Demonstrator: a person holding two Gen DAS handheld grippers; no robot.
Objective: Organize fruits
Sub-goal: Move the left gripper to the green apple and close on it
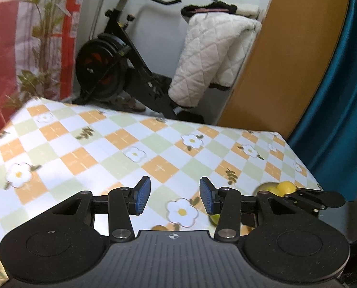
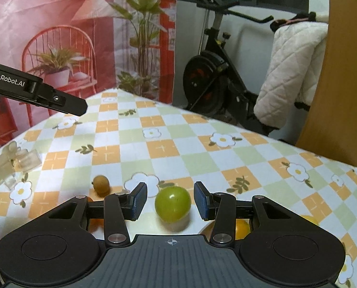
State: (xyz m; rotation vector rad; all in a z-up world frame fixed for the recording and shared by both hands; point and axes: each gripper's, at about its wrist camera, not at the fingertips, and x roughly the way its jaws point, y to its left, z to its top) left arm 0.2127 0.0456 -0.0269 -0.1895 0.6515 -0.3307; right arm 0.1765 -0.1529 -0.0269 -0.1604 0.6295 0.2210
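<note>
In the right wrist view my right gripper (image 2: pixel 170 200) is open, its blue pads on either side of a round green fruit (image 2: pixel 172 203) that lies on the checked tablecloth (image 2: pixel 164 148). A small brown fruit (image 2: pixel 101 184) lies to its left. An orange fruit (image 2: pixel 241 229) and another orange one (image 2: pixel 96 223) show partly behind the fingers; a yellow fruit (image 2: pixel 309 219) peeks out at the right. In the left wrist view my left gripper (image 1: pixel 175 198) is open and empty above the cloth. Yellow fruits (image 1: pixel 282 188) sit in a bowl at the right; a green fruit (image 1: pixel 214 219) shows behind the right finger.
A clear plastic object (image 2: pixel 13 162) lies at the table's left edge. The left gripper's body (image 2: pixel 37 91) reaches in over the far left. Behind the table stand an exercise bike (image 2: pixel 216 72), a white quilted coat (image 2: pixel 291 72), a wooden panel (image 1: pixel 293 55) and a plant (image 2: pixel 142 33).
</note>
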